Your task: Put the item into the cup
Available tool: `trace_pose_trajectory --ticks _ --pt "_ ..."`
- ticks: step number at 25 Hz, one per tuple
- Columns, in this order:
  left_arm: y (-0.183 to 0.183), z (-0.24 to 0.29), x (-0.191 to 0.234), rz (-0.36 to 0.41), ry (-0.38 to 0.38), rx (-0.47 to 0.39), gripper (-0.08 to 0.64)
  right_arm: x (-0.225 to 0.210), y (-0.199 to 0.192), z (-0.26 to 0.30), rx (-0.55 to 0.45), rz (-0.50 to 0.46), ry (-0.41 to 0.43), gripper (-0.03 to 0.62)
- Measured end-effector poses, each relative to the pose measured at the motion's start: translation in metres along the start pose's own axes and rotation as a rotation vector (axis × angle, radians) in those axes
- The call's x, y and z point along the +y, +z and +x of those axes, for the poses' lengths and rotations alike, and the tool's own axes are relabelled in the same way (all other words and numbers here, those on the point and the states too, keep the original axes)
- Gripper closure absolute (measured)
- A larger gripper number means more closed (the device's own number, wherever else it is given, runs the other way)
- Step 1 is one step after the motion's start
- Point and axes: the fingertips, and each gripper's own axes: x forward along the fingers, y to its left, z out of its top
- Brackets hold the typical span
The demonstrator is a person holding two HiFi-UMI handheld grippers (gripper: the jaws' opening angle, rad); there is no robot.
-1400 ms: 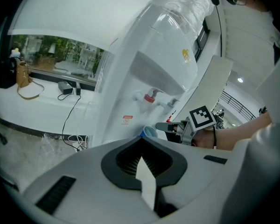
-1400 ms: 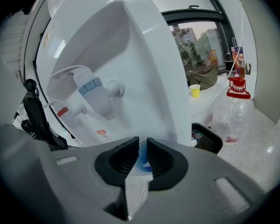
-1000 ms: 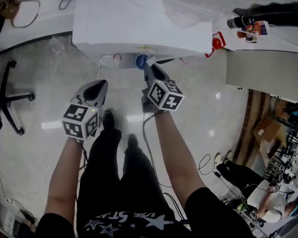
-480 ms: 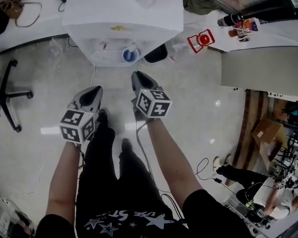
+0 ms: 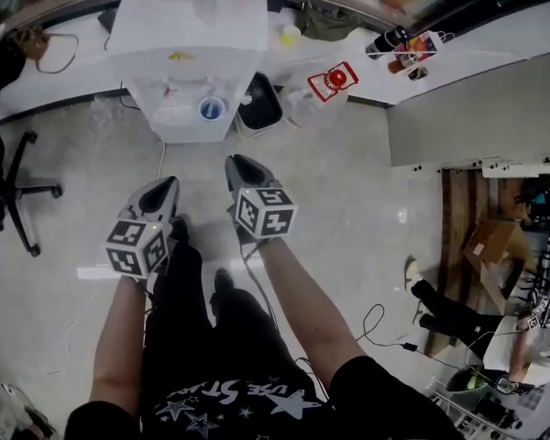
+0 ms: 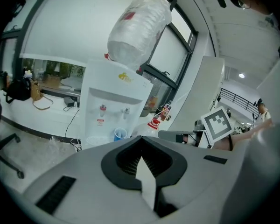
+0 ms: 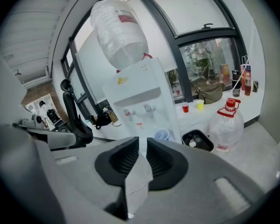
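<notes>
The person stands on a pale floor facing a white dispenser at 12 o'clock, with 1 hand-held gripper in each hand, both held low and pointing toward it. The 2 are well apart from the dispenser.

In the right gripper view, the right hand-held gripper has its jaws set narrow, pinched on the item, a flat white packet that stands on edge between the ridged black pads and runs back toward the camera. A thin line like a thread crosses its lower part.

In the left gripper view, the left hand-held gripper has its jaws together at the tips. A pale sliver shows in the seam behind them; I cannot tell what it is.

The cup is blue and stands upright on the dispenser's drip tray, under the taps, at 12 o'clock from both grippers and far from the item. A big clear bottle sits upside down on top of the dispenser.

At 3 o'clock of the cup, just beside the dispenser, is a black bin. Further toward 3 o'clock stands a clear jug with a red cap. An office chair is at 9 o'clock of the left gripper.
</notes>
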Motion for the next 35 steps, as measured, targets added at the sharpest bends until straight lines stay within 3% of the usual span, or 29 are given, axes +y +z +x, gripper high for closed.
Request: trace_pose_trajectory --ticks 8,18,23,24,35 --pt "0.013 -0.071 -0.074 0.04 0.027 -0.075 0.555 0.036 0.025 -0.097 -0.064 -0.046 0.069 0.54" --pt "-0.012 -0.126 -0.138 0.007 0.044 -0.087 0.555 0.041 0.009 -0.179 -0.064 -0.011 0.076 0.543" --pt "-0.01 -0.137 -0.148 0.016 0.033 -0.081 0.555 0.047 0.007 -0.201 -0.075 0.006 0.067 0.551" --pt "-0.007 -0.139 -0.149 0.023 0.028 -0.086 0.555 0.049 0.008 -0.204 -0.082 -0.001 0.064 0.592" --pt "-0.017 -0.183 -0.136 0.016 -0.022 -0.114 0.555 0.099 0.017 -0.233 -0.16 -0.032 0.039 0.592"
